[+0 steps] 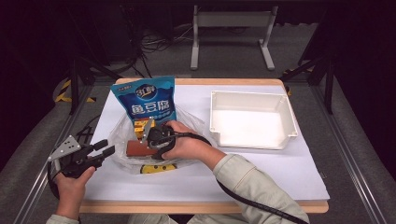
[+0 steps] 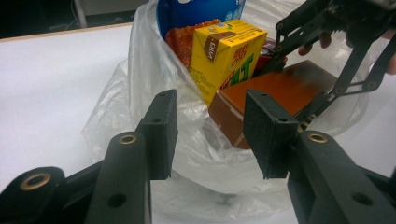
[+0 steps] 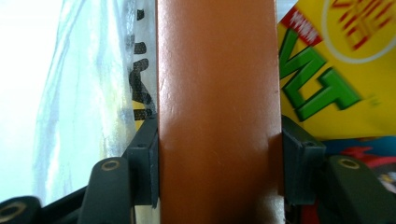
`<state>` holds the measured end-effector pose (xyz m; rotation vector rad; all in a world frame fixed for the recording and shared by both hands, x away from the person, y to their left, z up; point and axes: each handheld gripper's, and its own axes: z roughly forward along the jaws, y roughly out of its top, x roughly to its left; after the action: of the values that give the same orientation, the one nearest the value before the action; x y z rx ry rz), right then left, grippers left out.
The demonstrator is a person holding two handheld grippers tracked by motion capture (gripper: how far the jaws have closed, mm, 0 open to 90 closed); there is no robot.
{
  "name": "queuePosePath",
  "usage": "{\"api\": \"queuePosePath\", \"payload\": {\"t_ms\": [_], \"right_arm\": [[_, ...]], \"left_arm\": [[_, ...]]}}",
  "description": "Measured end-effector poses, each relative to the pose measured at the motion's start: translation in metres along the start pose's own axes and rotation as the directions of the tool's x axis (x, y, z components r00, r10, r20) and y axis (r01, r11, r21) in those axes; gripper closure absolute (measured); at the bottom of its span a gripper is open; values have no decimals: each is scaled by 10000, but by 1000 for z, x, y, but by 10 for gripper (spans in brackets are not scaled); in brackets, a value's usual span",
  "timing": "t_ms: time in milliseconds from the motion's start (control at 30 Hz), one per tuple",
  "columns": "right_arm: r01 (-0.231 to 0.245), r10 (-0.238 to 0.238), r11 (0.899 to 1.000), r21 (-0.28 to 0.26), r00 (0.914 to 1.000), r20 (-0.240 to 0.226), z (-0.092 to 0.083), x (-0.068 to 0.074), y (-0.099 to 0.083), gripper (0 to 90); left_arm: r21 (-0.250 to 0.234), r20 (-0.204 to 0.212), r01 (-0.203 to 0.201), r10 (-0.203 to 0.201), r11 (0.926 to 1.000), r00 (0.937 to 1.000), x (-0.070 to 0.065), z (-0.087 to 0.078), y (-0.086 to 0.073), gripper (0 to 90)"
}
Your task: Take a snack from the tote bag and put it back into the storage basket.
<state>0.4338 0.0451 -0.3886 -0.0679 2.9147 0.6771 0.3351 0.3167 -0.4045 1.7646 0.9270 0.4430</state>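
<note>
our right gripper (image 1: 150, 141) squeezes the brown box (image 3: 217, 112) inside the plastic bag (image 2: 140, 93), ready to lift it out. our left gripper (image 1: 106, 148) waits half open beside the bag, holding nothing.

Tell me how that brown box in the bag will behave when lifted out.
The brown box looks stiff: flat faces, straight edges between the right gripper pads. Its glossy surface may slip. The plastic bag clings around it, so it may drag.
</note>
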Motion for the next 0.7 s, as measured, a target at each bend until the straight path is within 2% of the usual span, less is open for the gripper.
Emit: {"api": "queuePosePath", "payload": {"t_ms": [200, 433, 533, 700], "right_arm": [[-30, 41, 9981, -611, 9998, 179, -16, -1, 3, 426], [-22, 62, 9952, -981, 9992, 403, -29, 0, 6, 425], [-137, 204, 9900, -1401, 9987, 463, -35, -2, 6, 424], [-281, 349, 9844, -1736, 9987, 361, -41, -4, 6, 422]], "left_arm": [[-54, -15, 14, -14, 10000, 10000, 0, 0, 0, 558], [-66, -3, -10, 10, 10000, 10000, 0, 0, 0, 558], [-14, 12, -17, 17, 10000, 10000, 0, 1, 0, 558], [29, 35, 14, -14, 10000, 10000, 1, 2, 0, 558]]}}
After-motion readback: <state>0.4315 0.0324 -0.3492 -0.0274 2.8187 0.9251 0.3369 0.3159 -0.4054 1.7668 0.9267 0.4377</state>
